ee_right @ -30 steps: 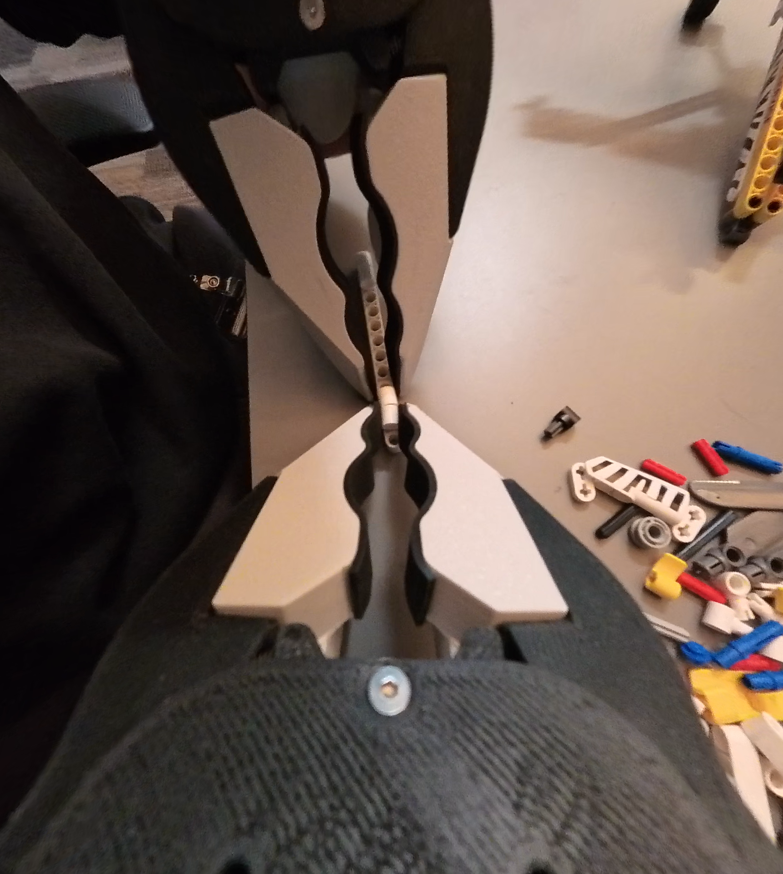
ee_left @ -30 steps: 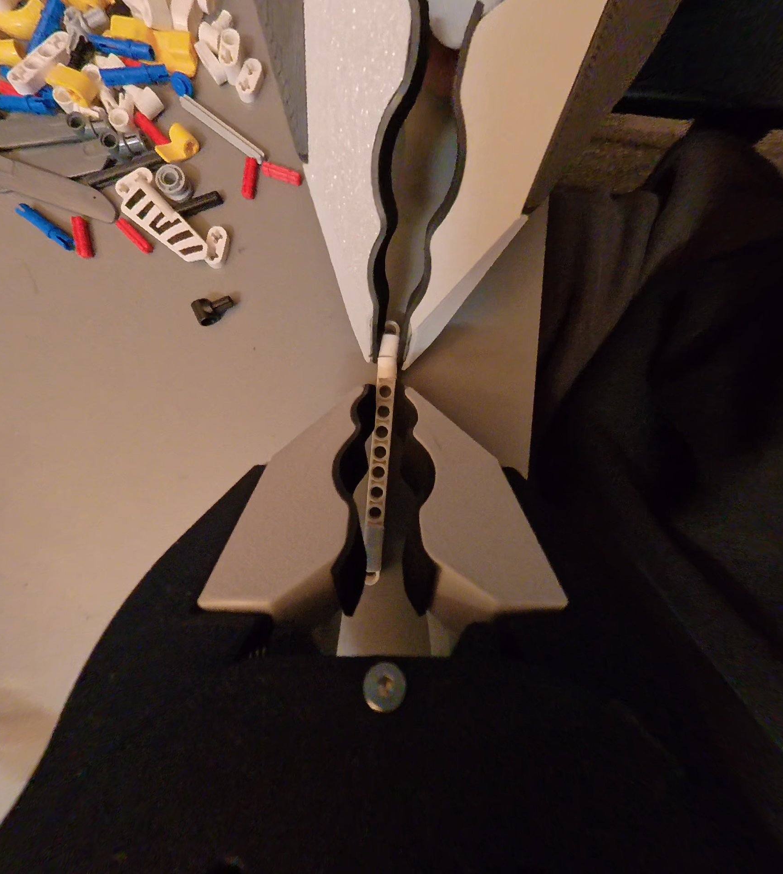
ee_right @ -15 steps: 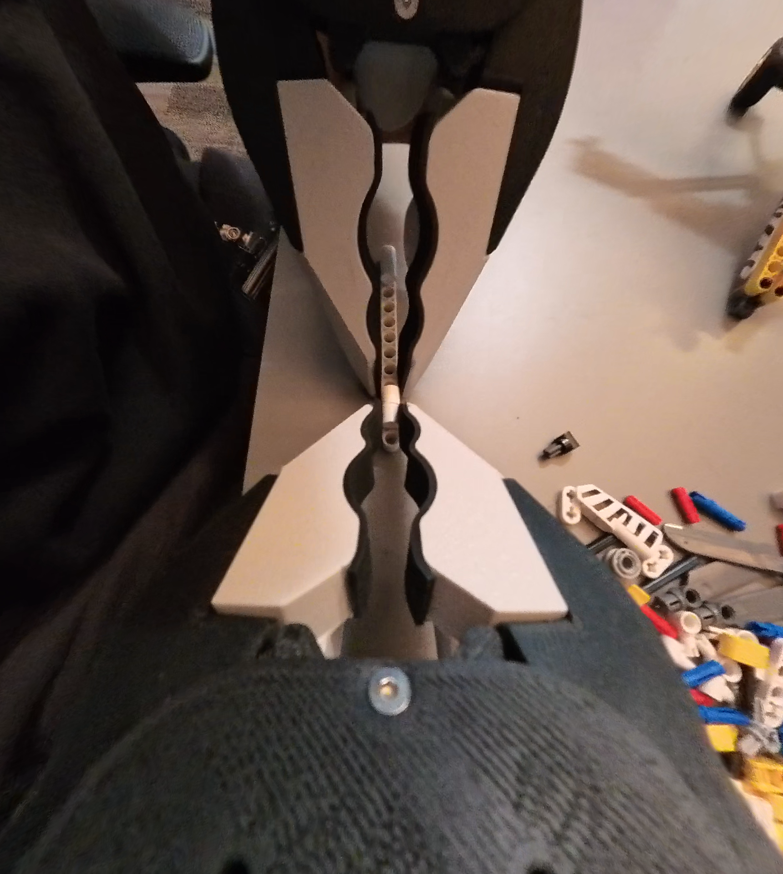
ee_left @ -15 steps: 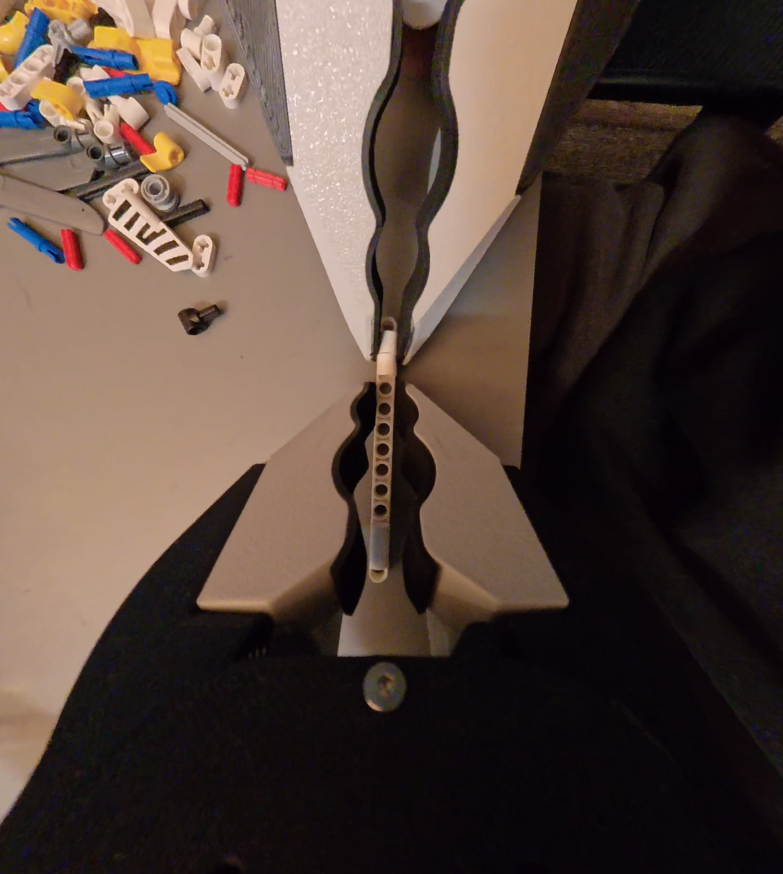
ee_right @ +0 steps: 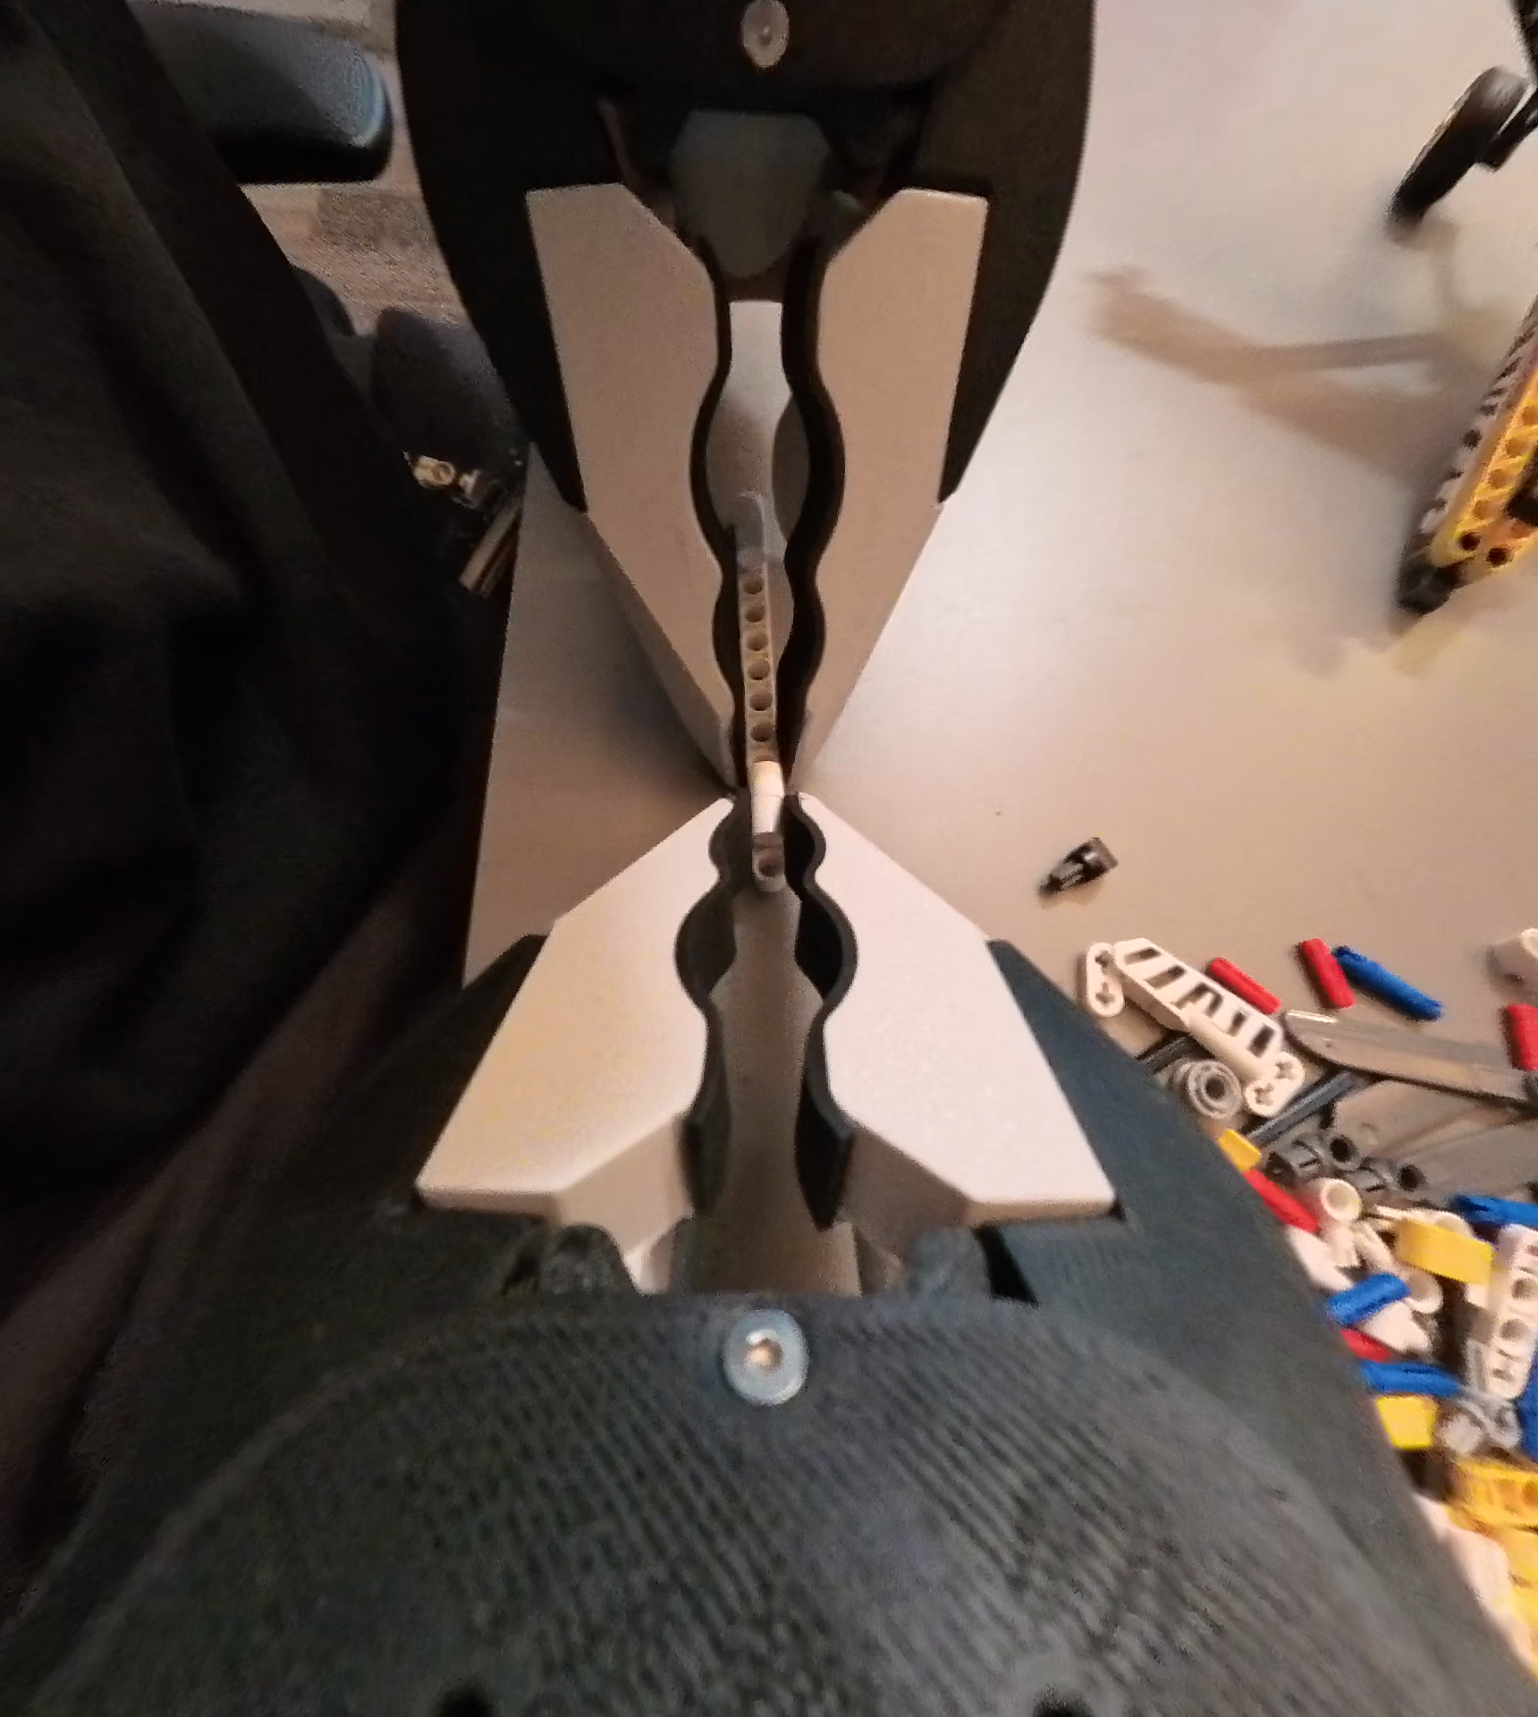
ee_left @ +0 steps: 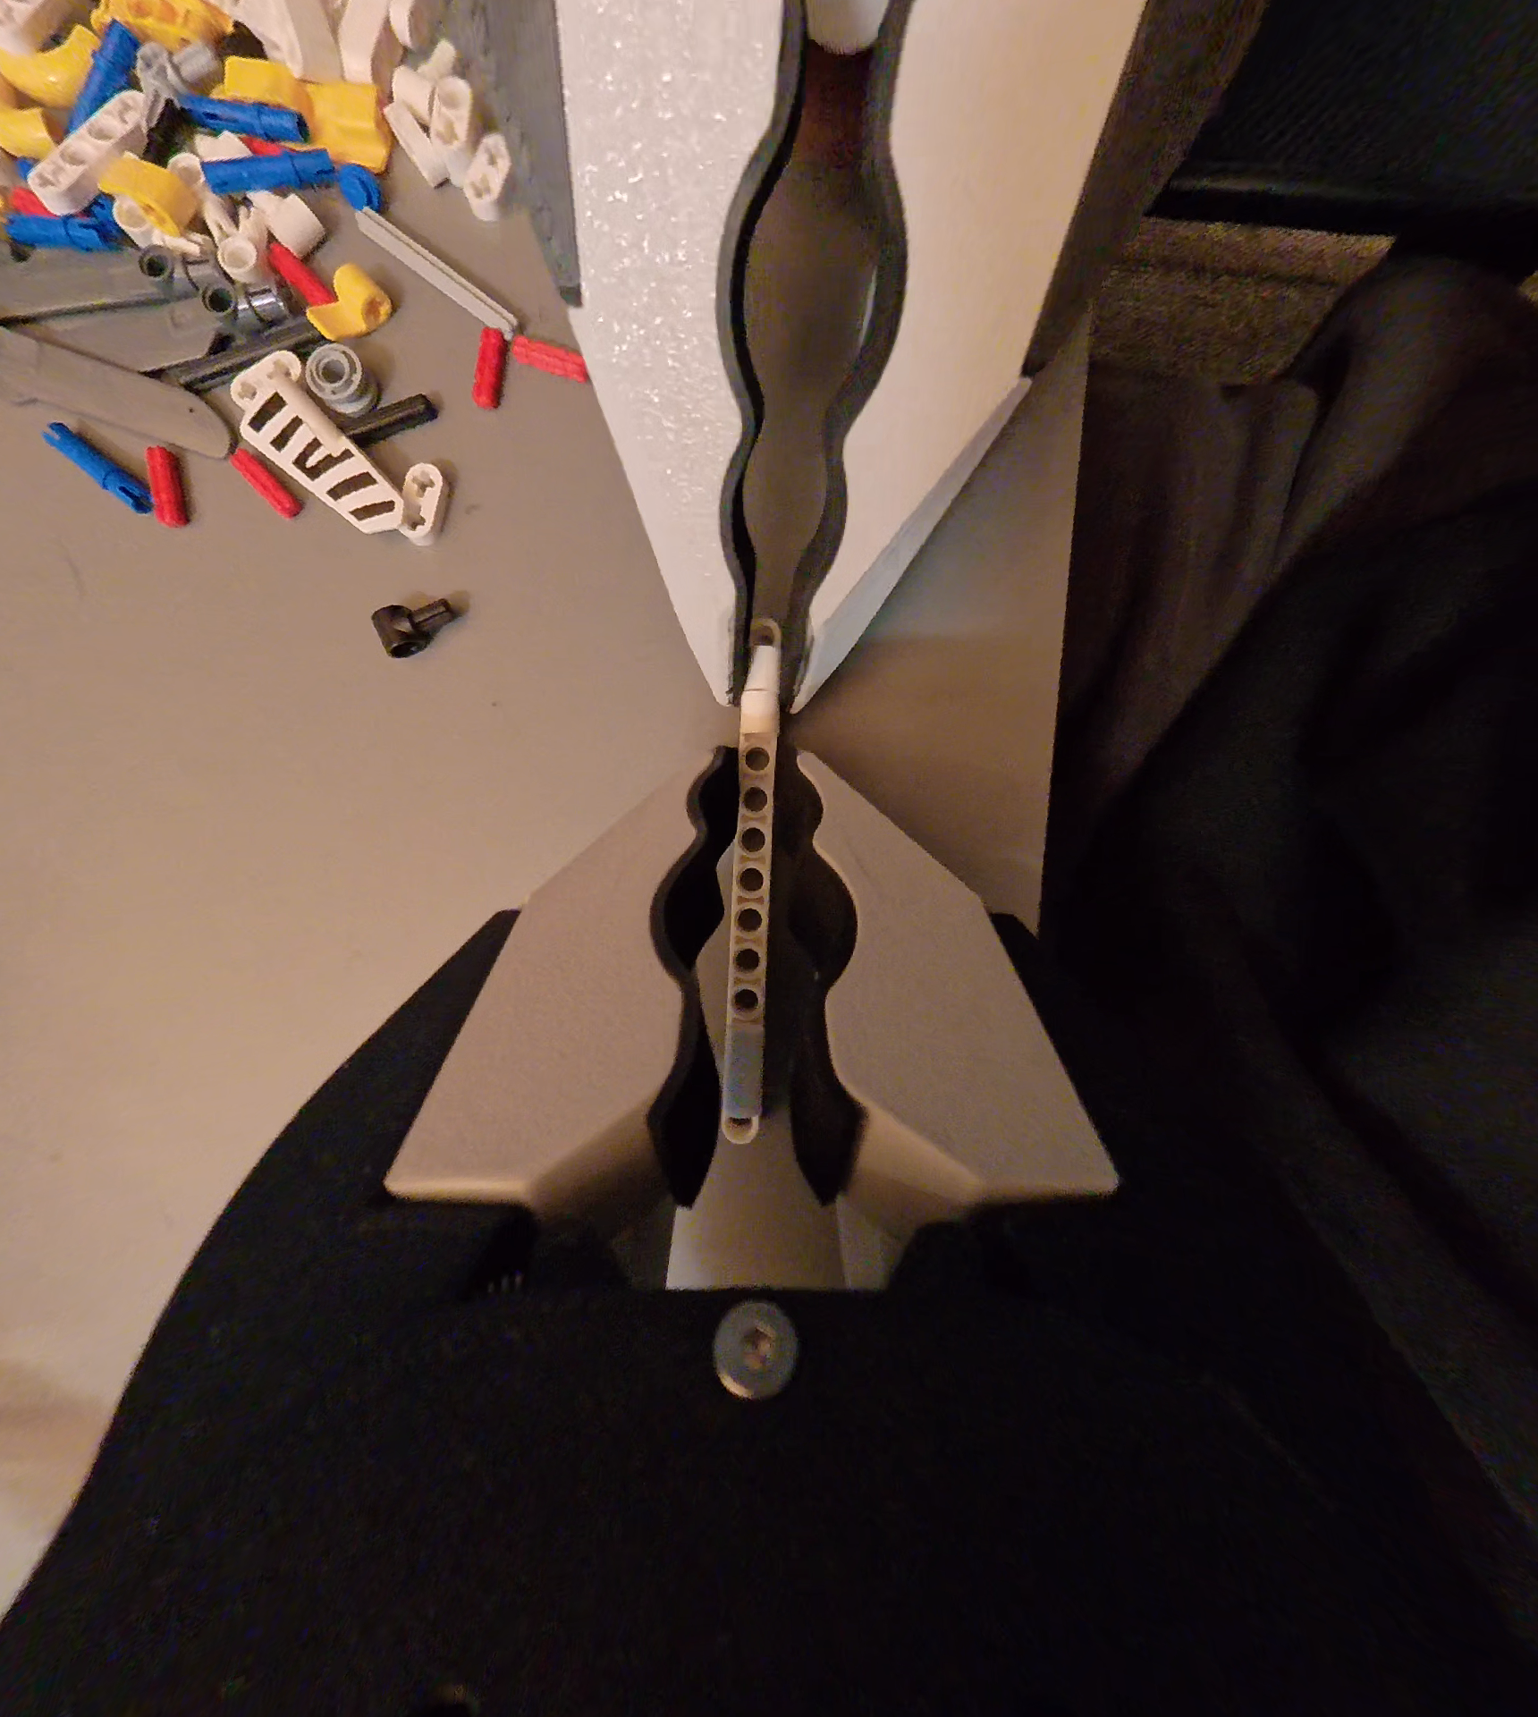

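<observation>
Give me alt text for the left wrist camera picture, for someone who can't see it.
The left gripper holds a long pale grey plastic beam with a row of round holes, meeting the right gripper tip to tip. Colourful plastic building pieces lie scattered upper left on the grey table.

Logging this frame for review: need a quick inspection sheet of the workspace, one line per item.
Surface: grey tabletop, bare near the grippers.
Job's things: grey holed beam and small white connector, joined end to end.
Clutter: loose pile of coloured building pieces; lone black connector; yellow-and-black model.
Grippers: left gripper clamps the beam; right gripper clamps the connector, tip to tip.
Cables: nothing seen.
Surroundings: dark clothing; carpet.
</observation>
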### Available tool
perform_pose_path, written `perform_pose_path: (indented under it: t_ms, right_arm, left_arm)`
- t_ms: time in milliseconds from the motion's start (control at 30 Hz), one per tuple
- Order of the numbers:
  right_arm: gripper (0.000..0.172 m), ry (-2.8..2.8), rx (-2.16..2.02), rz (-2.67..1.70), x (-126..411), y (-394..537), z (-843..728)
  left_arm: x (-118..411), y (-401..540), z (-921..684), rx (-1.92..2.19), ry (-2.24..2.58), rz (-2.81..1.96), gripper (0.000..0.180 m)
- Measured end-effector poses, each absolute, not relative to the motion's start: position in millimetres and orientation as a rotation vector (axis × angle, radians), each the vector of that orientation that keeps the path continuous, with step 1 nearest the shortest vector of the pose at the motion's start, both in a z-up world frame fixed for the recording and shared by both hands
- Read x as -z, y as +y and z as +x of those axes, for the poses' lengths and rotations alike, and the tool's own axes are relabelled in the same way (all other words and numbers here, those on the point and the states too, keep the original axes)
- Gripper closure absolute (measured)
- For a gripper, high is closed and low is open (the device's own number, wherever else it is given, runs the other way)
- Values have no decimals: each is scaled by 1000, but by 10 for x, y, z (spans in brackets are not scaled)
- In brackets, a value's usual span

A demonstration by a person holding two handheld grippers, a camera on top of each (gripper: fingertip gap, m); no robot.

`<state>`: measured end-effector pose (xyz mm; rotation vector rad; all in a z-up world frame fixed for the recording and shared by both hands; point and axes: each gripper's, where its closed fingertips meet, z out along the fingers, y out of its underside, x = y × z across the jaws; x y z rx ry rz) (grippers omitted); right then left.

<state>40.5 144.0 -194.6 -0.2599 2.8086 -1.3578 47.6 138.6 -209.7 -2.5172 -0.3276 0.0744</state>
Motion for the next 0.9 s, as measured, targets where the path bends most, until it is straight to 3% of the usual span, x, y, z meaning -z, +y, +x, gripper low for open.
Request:
perform_pose_path:
  t_ms: [200,267,300,367,500,767,900]
  right_arm:
    - [167,2748,1378,-160,1896,1433,361]
    - [168,2203,1729,131,1213,1371,281]
    - [167,2169,1738,221,1141,1415,124]
    - [166,2585,1680,113,1398,1534,-39]
    - [166,2639,1675,183,1263,1667,-67]
    - [166,3131,1315,645,1900,2194,-727]
    - [158,3161,1351,679,1878,2181,-799]
  left_arm:
    - [2099,1381,448,-113,-307,-2533,170]
    - [2098,1383,449,-114,-303,-2542,170]
    - [2098,1391,454,-107,-305,-2533,170]
    - [2099,1390,456,-107,-318,-2523,170]
    - [2095,1390,455,-87,-319,-2541,170]
    - [2091,1394,454,-88,-336,-2534,171]
    - [2088,1396,454,-74,-346,-2519,171]
